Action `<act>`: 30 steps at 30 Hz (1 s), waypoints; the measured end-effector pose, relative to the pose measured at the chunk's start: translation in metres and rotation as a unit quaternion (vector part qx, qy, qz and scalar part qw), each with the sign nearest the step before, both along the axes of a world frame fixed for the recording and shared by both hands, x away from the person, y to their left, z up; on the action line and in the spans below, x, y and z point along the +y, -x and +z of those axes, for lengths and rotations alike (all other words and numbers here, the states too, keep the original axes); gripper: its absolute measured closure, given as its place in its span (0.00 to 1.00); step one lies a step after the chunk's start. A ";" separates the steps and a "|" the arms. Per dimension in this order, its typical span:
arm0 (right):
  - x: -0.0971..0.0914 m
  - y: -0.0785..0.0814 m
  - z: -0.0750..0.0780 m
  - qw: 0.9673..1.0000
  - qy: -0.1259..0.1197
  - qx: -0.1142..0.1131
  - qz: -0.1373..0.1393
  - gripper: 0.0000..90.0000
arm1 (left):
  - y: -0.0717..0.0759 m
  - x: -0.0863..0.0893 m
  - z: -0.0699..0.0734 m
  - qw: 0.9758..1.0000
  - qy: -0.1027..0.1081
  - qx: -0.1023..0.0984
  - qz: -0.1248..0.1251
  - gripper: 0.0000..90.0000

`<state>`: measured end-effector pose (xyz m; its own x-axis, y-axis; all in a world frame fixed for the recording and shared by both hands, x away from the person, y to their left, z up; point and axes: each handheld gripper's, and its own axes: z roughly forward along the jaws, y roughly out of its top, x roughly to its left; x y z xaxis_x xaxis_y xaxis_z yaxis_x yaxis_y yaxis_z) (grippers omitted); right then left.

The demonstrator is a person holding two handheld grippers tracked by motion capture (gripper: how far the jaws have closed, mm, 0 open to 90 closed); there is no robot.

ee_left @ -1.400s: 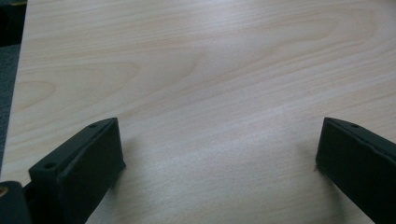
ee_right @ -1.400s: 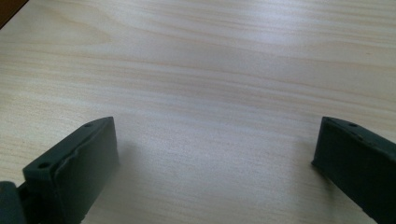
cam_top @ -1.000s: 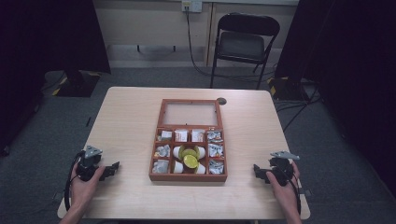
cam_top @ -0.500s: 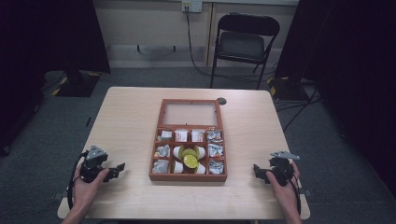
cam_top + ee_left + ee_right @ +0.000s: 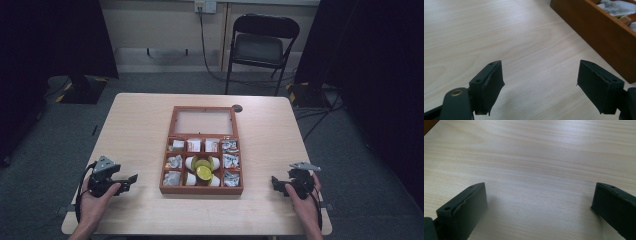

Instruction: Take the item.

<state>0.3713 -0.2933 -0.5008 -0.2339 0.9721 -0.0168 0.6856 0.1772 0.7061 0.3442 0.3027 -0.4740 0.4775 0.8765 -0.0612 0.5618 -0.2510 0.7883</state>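
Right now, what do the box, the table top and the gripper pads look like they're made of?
The box looks like reddish-brown stained wood with a smooth, slightly glossy finish; its lid seems to hold a clear pane. The table shows pale wood grain, matte with a soft sheen, possibly laminate. The left gripper has dull black pads, likely rubber or foam, with slightly ragged edges.
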 end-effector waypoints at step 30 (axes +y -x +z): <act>0.000 0.000 0.000 1.000 0.000 0.000 0.000 0.00 | 0.005 -0.039 0.039 0.996 0.014 -0.041 -0.082 0.24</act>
<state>0.3714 -0.2933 -0.5007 -0.2332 0.9723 -0.0167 0.6859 0.1767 0.7059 0.3394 0.2641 -0.4348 0.6180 0.7852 -0.0397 0.4492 -0.3111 0.8375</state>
